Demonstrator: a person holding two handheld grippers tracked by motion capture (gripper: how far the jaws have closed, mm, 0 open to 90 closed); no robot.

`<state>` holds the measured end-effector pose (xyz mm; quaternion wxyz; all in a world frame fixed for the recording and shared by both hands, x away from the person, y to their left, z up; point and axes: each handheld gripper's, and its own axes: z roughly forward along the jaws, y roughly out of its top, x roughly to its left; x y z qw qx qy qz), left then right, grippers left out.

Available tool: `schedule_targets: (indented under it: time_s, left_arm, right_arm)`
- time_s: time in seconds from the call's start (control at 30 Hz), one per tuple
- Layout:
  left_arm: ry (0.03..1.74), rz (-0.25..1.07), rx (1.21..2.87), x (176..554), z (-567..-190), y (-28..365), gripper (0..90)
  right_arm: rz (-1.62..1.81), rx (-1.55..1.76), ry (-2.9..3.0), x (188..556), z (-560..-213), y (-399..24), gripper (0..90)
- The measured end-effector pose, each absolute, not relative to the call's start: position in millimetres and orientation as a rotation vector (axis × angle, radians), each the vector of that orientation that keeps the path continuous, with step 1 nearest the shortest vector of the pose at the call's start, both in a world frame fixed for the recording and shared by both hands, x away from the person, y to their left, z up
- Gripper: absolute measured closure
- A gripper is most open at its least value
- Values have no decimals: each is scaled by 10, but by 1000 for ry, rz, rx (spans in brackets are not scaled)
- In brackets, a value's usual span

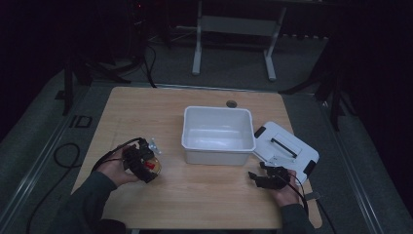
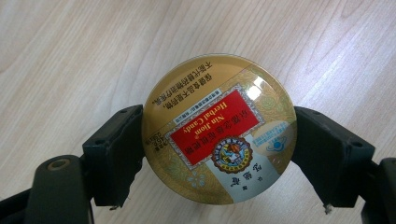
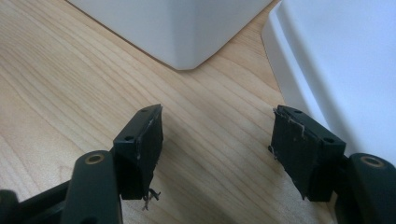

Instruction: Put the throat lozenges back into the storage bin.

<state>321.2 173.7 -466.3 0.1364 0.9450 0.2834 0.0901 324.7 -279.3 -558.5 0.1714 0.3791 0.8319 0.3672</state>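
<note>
Desk [image 1: 195,195], light wood, takes most of the high view. White bin [image 1: 218,135] sits near ctr, open top. White lid [image 1: 285,148] lies flat at bin's 3 o'clock, touching its corner, black clips on the edges.

My left tongs [image 1: 146,163] at bin's 9 o'clock, near desk's left edge. They're clamped on the candy tin [image 2: 219,128]: round, gold, red label w/ "Herbal Candy", print reads upside down in left gripper view. Both pads press the tin's rim on opposite sides. Can't tell if the tin rests on the wood or hangs just above it.

My right tongs [image 3: 217,135] at bin's 5 o'clock, just beside the lid's near edge. Spread wide, nothing between them, bare wood under. Bin corner at their 12 o'clock in right gripper view.

Small clear item [image 1: 154,145] by left tongs, too small to ID.
</note>
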Motion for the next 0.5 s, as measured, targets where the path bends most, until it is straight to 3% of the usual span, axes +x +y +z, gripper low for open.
schedule_targets:
  time_s: [0.5]
  left_arm:
    - [789, 269, 2731, 3272, -4531, 1720, 208]
  right_arm:
    - [1043, 1076, 2362, 3247, -5585, -2793, 335]
